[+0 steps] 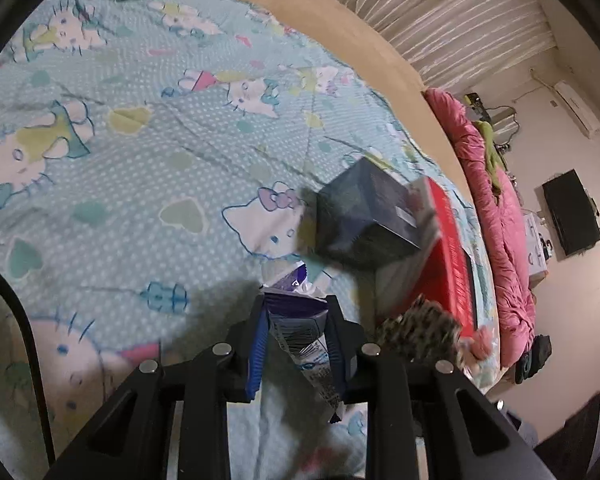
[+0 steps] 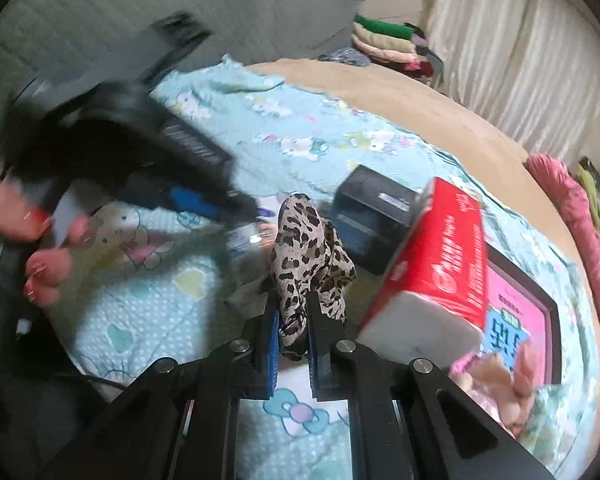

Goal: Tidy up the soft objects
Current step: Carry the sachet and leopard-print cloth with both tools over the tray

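Left gripper [image 1: 296,312]: clamped on tissue packet [image 1: 304,332]. Right gripper [image 2: 292,312]: clamped on leopard-print cloth [image 2: 304,256]. Both above cartoon bedsheet [image 1: 140,152]; dark box [image 1: 364,216] and red pack [image 2: 440,252] crowd right; left side open.

The bedsheet [image 1: 148,152], filling the left and centre of the left wrist view, is soft matt cotton-like cloth, lightly creased, printed with cartoon cats and white dots. The left hand-held gripper [image 1: 298,332] is matt black plastic with ribbed blue pads and small shiny metal pins; between them sits a glossy plastic-film tissue pack [image 1: 300,336]. At centre of the right wrist view, the leopard-print cloth [image 2: 304,252] is thin, limp fabric. The dark box [image 1: 364,216] looks like smooth cardboard with a slight sheen. The red pack [image 2: 440,252] at right is glossy plastic wrap over white paper. The pink quilt [image 1: 496,208] has a satiny shine
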`<state>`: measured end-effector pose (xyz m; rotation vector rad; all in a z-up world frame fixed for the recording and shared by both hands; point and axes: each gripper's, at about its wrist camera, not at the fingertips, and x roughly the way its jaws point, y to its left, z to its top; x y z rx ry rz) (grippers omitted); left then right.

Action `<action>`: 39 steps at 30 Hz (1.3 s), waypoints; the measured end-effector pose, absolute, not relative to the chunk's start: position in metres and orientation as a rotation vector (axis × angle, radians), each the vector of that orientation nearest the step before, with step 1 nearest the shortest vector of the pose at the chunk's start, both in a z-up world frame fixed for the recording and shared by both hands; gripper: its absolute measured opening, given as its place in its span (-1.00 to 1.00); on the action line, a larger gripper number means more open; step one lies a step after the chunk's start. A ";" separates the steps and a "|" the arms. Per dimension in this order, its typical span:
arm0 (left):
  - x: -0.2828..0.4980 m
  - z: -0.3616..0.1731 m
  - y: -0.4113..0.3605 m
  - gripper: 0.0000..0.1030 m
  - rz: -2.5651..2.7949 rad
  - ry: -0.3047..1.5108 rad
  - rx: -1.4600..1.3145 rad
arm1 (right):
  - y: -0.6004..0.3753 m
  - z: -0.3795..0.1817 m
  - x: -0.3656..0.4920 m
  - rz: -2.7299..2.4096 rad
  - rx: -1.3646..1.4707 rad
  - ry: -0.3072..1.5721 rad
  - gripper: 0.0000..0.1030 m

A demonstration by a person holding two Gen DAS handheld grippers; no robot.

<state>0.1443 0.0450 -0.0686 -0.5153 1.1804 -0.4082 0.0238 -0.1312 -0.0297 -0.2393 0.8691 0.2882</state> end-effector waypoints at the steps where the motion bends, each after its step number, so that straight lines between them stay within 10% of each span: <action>1: 0.140 -0.062 0.045 -0.48 -0.410 1.167 -0.511 | -0.136 -0.025 0.022 0.283 -0.226 0.861 -0.79; 19: 0.080 0.086 -0.038 -0.48 -0.574 0.906 -0.305 | -0.248 0.066 -0.037 0.064 0.060 0.691 -0.79; 39: 0.049 0.063 -0.192 -0.47 -0.721 0.965 -0.115 | -0.385 0.055 -0.100 -0.250 0.139 0.717 -0.79</action>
